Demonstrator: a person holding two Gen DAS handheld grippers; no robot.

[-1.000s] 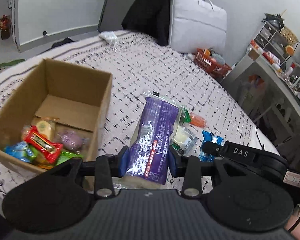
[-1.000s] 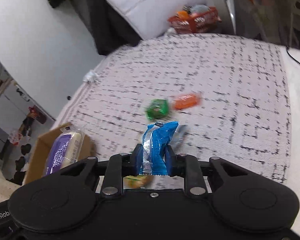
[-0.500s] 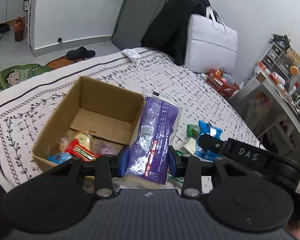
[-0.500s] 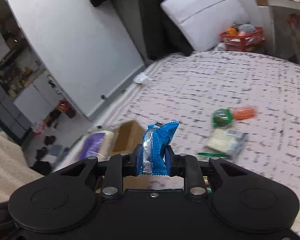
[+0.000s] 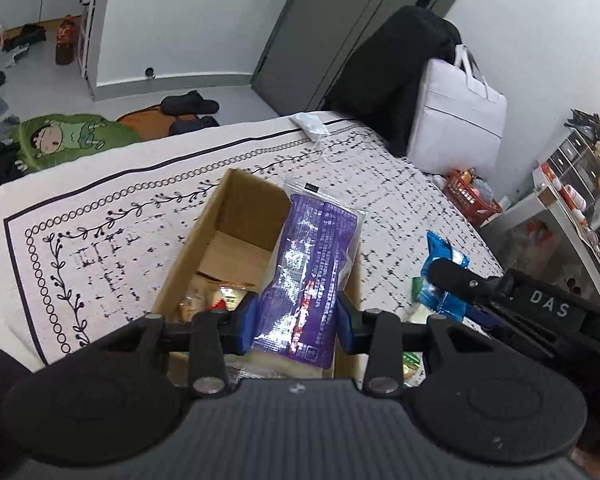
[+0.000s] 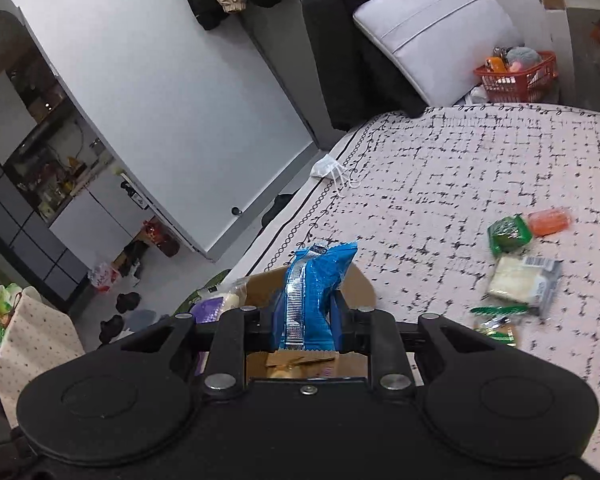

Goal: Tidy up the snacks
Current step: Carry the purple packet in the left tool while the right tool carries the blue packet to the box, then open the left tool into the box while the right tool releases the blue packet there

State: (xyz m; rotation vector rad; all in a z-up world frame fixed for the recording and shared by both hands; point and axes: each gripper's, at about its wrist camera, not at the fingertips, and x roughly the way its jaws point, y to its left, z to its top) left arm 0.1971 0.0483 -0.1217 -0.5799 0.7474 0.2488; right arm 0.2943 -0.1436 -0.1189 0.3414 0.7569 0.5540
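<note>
My left gripper (image 5: 298, 322) is shut on a purple snack packet (image 5: 308, 276) and holds it over the open cardboard box (image 5: 196, 264), which has several snacks inside. My right gripper (image 6: 306, 324) is shut on a blue snack packet (image 6: 312, 292) and holds it above the same box (image 6: 360, 284). In the left wrist view the right gripper with its blue packet (image 5: 442, 270) shows just right of the box. A green packet (image 6: 508, 234), an orange packet (image 6: 550, 221) and a clear-wrapped white snack (image 6: 520, 284) lie on the bedspread to the right.
The box stands on a patterned bedspread (image 5: 100, 240) near the bed's edge. A white face mask (image 5: 310, 126) lies at the far edge. A white bag (image 5: 456, 120) and dark clothes lean at the bed's end. A red basket (image 6: 518, 76) stands beyond.
Both grippers have moved left over the box with their packets still held. The box now lies directly under the purple and blue packets.
</note>
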